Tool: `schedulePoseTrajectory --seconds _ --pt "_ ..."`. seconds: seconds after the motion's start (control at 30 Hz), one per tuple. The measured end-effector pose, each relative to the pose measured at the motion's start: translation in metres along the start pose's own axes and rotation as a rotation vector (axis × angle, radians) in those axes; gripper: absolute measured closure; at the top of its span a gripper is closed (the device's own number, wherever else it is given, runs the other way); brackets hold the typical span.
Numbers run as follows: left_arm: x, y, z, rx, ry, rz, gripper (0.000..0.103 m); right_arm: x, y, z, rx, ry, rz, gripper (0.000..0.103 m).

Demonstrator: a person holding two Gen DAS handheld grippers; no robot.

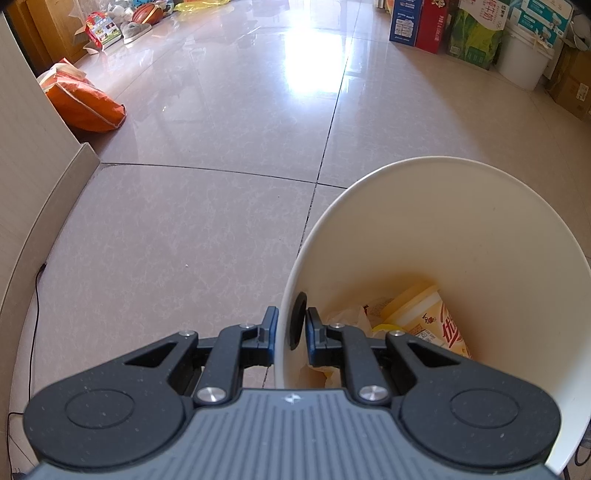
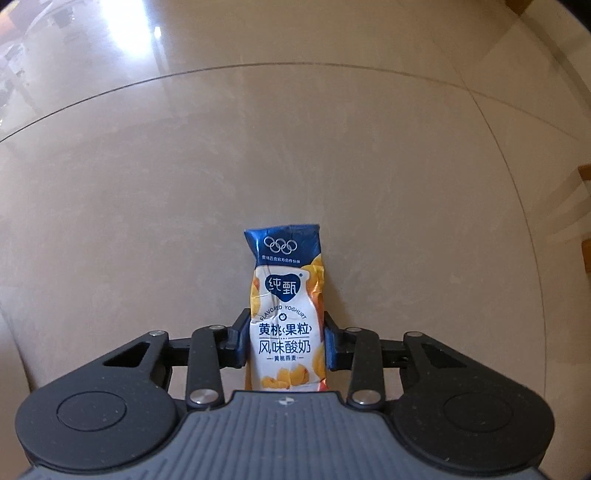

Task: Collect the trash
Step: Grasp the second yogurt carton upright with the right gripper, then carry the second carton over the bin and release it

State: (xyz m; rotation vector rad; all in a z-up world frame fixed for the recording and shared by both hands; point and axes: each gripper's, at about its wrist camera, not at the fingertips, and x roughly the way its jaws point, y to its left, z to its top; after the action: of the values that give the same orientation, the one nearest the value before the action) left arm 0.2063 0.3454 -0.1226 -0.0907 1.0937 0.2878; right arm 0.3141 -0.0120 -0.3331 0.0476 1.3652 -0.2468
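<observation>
Between the right gripper's (image 2: 287, 341) fingers (image 2: 242, 341) sits a crumpled yoghurt carton (image 2: 286, 321), white and orange below, blue at its far end; both pads press its sides, so the carton is gripped near its lower half, its blue top reaching forward past the fingertips over the glossy tiled floor (image 2: 184, 184). On the other side, the left gripper (image 1: 289, 338) is clamped on the wall of a white bucket (image 1: 461, 229), one finger outside, one inside. Inside the bucket lie a yellow cup (image 1: 428, 317) and crumpled wrappers (image 1: 347, 317). Boxes (image 1: 417, 22) line the far wall.
</observation>
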Motion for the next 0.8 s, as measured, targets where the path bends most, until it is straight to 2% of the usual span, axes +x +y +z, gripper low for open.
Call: schedulePoseTrajectory --seconds 0.17,0.5,0.8 --pt "0.000 -0.001 0.000 -0.001 -0.002 0.005 0.089 -0.033 0.001 -0.003 -0.027 -0.019 0.050 0.062" --pt "-0.001 -0.001 0.000 0.003 -0.004 0.004 0.089 -0.146 -0.013 -0.025 -0.163 -0.090 0.202 0.062" --pt "-0.001 -0.002 -0.002 0.013 -0.011 0.007 0.090 -0.264 0.003 -0.033 -0.305 -0.224 0.313 0.062"
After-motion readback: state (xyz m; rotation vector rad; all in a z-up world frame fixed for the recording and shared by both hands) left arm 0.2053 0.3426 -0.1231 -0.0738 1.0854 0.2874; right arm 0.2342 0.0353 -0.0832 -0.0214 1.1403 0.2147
